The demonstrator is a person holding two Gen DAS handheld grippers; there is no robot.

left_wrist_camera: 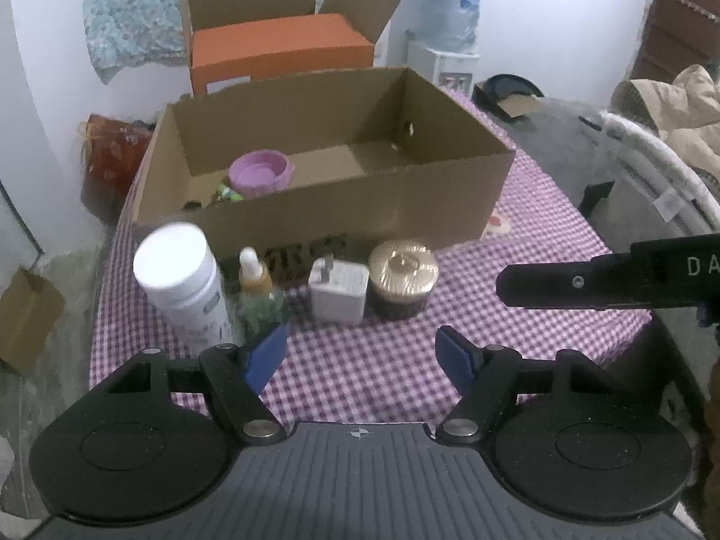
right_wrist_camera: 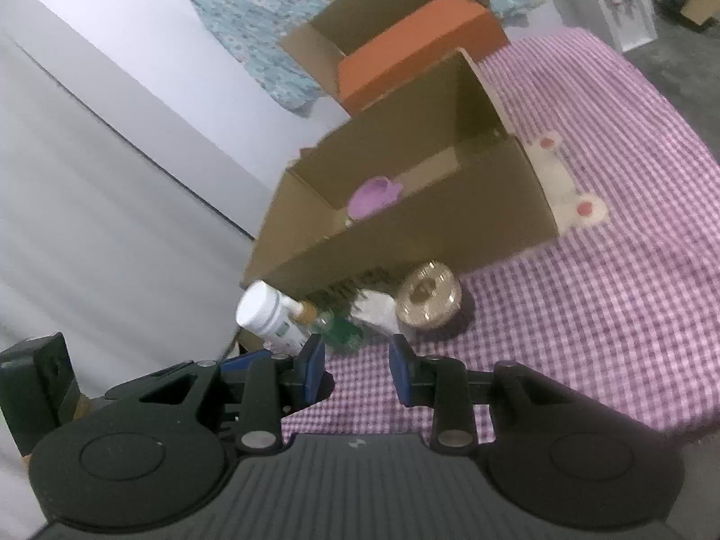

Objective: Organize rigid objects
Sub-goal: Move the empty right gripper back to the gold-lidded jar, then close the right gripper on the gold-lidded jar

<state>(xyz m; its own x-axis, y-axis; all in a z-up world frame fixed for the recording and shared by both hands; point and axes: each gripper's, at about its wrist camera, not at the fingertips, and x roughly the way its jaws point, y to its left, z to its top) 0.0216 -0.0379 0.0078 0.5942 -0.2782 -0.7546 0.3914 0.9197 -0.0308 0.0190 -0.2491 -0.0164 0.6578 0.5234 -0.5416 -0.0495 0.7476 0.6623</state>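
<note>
An open cardboard box (left_wrist_camera: 450, 198) stands on the checked table and holds a purple round dish (left_wrist_camera: 261, 172) and a small green item (left_wrist_camera: 229, 192). In front of it stand in a row a white bottle (left_wrist_camera: 180, 276), a dropper bottle (left_wrist_camera: 258, 292), a white charger (left_wrist_camera: 338, 290) and a gold-lidded jar (left_wrist_camera: 402, 279). My left gripper (left_wrist_camera: 362, 357) is open and empty, just short of the row. My right gripper (right_wrist_camera: 356, 371) is open and empty, above the table before the same row: white bottle (right_wrist_camera: 270, 315), charger (right_wrist_camera: 375, 310), jar (right_wrist_camera: 429, 299), box (right_wrist_camera: 405, 234).
The right gripper's black body (left_wrist_camera: 621, 276) reaches in from the right in the left wrist view. A second box with an orange insert (left_wrist_camera: 279, 47) stands behind the first. The table edge drops to the floor at left. A white chair (left_wrist_camera: 661, 180) and water dispenser (left_wrist_camera: 450, 36) stand at right.
</note>
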